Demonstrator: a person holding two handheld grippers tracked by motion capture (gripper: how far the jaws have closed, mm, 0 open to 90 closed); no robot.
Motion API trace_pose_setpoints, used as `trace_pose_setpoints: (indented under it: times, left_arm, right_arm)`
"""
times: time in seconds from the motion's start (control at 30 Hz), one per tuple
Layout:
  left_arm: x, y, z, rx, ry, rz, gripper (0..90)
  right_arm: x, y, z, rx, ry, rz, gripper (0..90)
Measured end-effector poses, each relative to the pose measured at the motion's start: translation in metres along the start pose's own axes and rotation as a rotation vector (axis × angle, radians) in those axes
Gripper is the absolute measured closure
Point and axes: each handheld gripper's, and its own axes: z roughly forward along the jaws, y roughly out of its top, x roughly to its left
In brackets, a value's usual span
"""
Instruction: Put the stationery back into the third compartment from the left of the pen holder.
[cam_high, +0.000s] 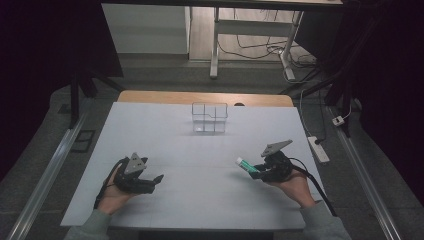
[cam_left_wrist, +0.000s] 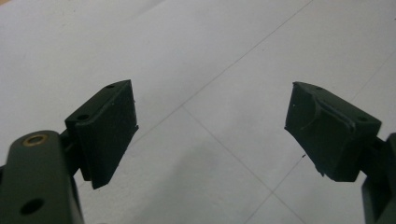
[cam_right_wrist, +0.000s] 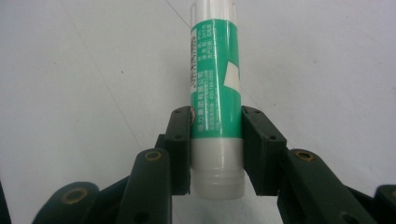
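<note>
The right claw (cam_right_wrist: 215, 140) is clamping a green-and-white plastic glue stick (cam_right_wrist: 215, 93) near its base; the smooth tube risks slipping, while the left claw (cam_left_wrist: 210, 135) is gaping empty.

A white sheet (cam_high: 200, 165) covers the desk (cam_high: 205, 97), whose bare wooden edge shows along the far side at twelve o'clock. On the sheet, just short of that edge, stands a clear box (cam_high: 209, 118) with inner dividers — nothing can be made out inside it. At three o'clock, down on the grey floor (cam_high: 160, 75), lies a white power strip (cam_high: 318, 148) with its cable. Beyond the desk, between twelve and one o'clock, rise the pale legs of another table (cam_high: 216, 45) — loose cables trail near them.
</note>
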Motion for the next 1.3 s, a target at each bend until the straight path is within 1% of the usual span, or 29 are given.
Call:
trace_pose_setpoints:
  times: [0.1,0.17,0.27,0.37,0.6,0.7,0.77,1.03,1.3]
  left_arm:
    - [-0.001,0.004,0.003,-0.004,-0.002,0.005,17.0]
    - [-0.002,0.007,0.005,-0.002,-0.002,0.017,17.2]
    - [-0.005,0.011,0.008,0.0,-0.005,0.029,17.3]
    - [-0.007,0.017,0.011,-0.003,-0.007,0.041,17.4]
    - [-0.015,0.027,0.019,0.003,-0.01,0.08,17.8]
    - [-0.019,0.03,0.022,0.01,-0.008,0.097,17.7]
    - [-0.021,0.031,0.024,0.012,-0.012,0.104,17.6]
    - [-0.023,0.035,0.029,0.019,-0.011,0.117,16.8]
    - [-0.028,0.04,0.032,0.021,-0.015,0.145,17.1]
  right_arm:
    - [0.001,0.003,0.001,-0.011,0.007,-0.004,64.8]
    - [0.003,0.006,0.002,-0.014,0.005,-0.009,64.7]
    - [0.007,0.01,0.003,-0.031,0.029,0.005,64.8]
    - [0.012,0.015,0.004,-0.035,0.037,-0.009,64.7]
    - [0.018,0.024,0.01,-0.04,0.053,-0.019,64.8]
    - [0.017,0.026,0.012,-0.051,0.072,0.001,64.8]
    - [0.018,0.027,0.013,-0.057,0.082,0.004,64.8]
    - [0.02,0.03,0.017,-0.05,0.082,0.003,64.8]
    - [0.023,0.04,0.026,-0.045,0.098,-0.009,64.8]
